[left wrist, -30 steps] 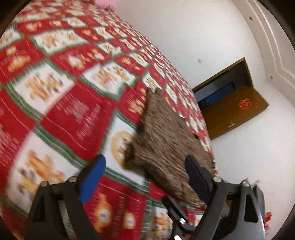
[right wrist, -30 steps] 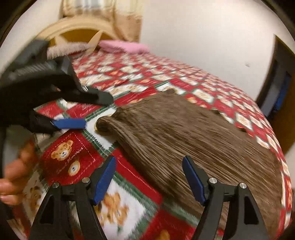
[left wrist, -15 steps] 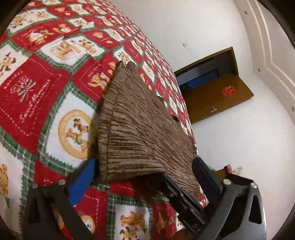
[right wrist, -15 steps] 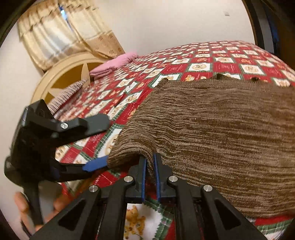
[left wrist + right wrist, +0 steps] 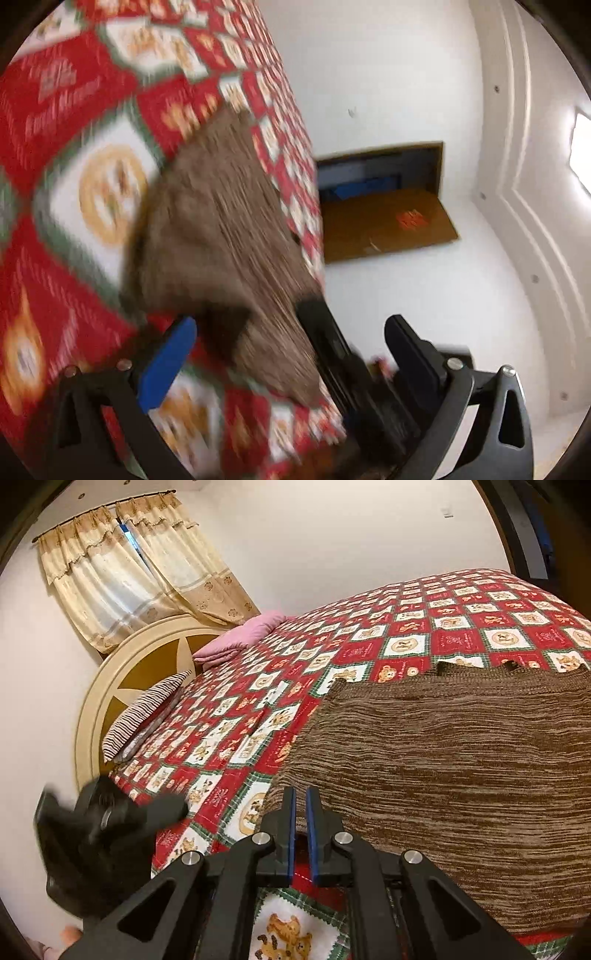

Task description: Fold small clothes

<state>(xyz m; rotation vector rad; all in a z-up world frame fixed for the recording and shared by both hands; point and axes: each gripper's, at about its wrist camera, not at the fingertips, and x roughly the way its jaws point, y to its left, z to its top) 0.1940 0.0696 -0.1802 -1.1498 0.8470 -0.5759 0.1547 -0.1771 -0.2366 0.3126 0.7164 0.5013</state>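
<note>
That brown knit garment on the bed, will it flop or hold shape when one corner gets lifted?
Probably floppy: the brown knit garment lies flat, following the quilt. Its ribbed knit looks grippy, likely dragging rather than sliding.

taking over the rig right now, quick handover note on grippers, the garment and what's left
Right gripper: shut on the near edge of the brown knit garment.
Left gripper: wide open, holding nothing; the garment's near corner lies between its fingers, view blurred.
Garment: spread on the patchwork bedspread, near the edge of the bed.
Done: one edge pinched.
Left: probably grip the other corner with the left gripper, then make the folds.
</note>
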